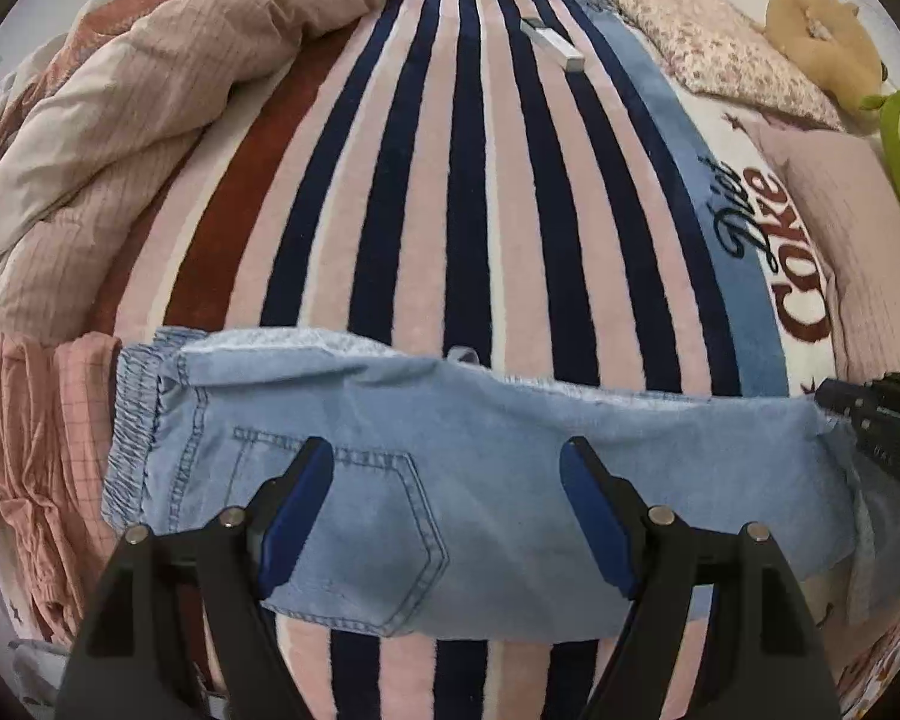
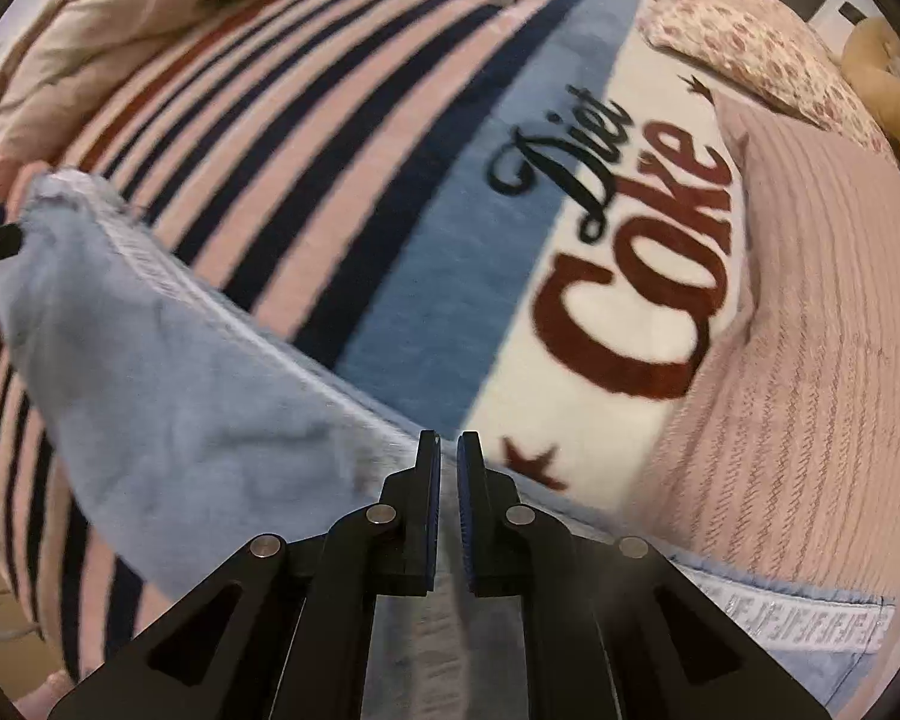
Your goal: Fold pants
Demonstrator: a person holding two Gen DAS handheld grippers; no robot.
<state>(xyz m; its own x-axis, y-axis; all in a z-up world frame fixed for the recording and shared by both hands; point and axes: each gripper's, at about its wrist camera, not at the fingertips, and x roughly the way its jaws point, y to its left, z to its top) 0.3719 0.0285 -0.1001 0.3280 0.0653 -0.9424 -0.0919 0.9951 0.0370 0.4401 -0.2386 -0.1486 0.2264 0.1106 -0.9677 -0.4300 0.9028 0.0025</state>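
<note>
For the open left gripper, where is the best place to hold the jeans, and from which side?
Grip the elastic waistband, coming from the left end of the jeans. It is a thick bunched edge lying exposed there, and the left gripper hangs open just above the pocket.

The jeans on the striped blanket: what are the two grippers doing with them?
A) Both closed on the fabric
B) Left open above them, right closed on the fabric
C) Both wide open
B: the left gripper spreads wide over the jeans; the right gripper is pinched onto denim.
</note>
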